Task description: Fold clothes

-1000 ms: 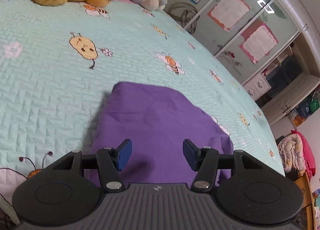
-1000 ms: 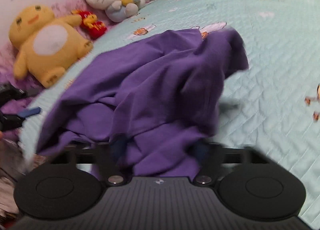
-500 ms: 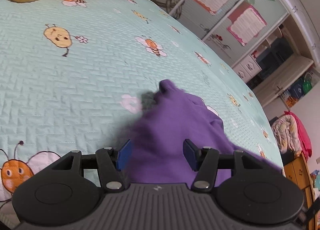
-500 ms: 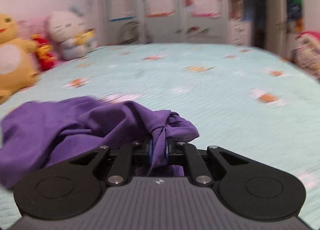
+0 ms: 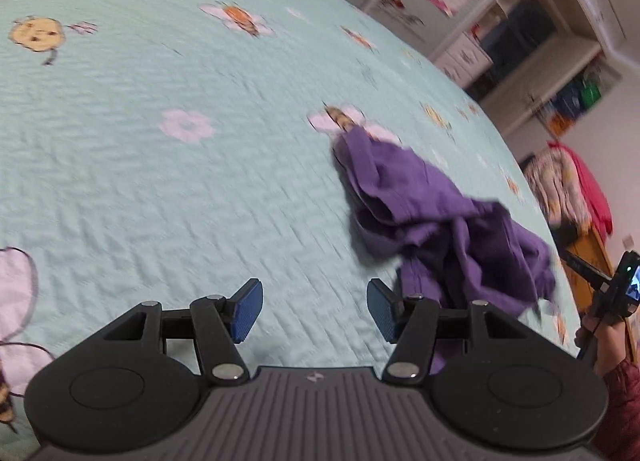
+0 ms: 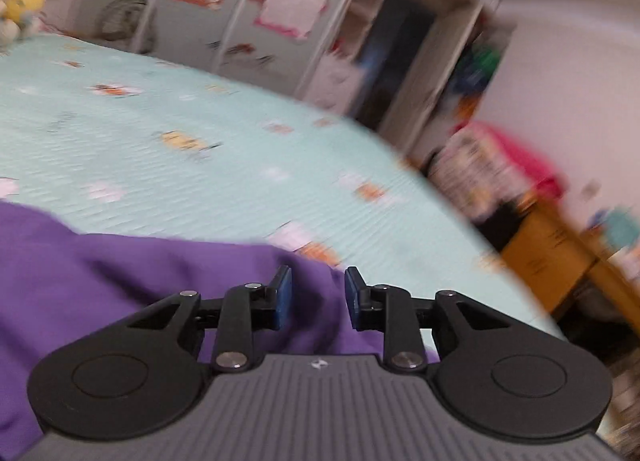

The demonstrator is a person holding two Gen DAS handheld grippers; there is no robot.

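Note:
A purple garment (image 5: 448, 221) lies crumpled on the mint-green bee-print quilt (image 5: 160, 181), to the right of my left gripper (image 5: 314, 311). That gripper is open over bare quilt, its blue pads holding nothing. In the right wrist view the same purple garment (image 6: 120, 281) spreads under and left of my right gripper (image 6: 318, 297), which stands open above the cloth with a gap between its blue pads. At the right edge of the left wrist view I see the other gripper (image 5: 616, 289) and a hand with a dark red sleeve (image 5: 616, 393).
The quilt's far edge drops to the floor on the right. Beyond it stand white cabinets (image 6: 240, 1) with paper sheets, a wooden cabinet (image 6: 560, 253) and a pile of clothes (image 6: 500, 165). A plush toy (image 6: 16, 1) sits at the bed's head.
My right gripper was shut on a bunch of the purple cloth and has opened, letting it go. The left gripper has moved left, so the garment now lies to its right, crumpled.

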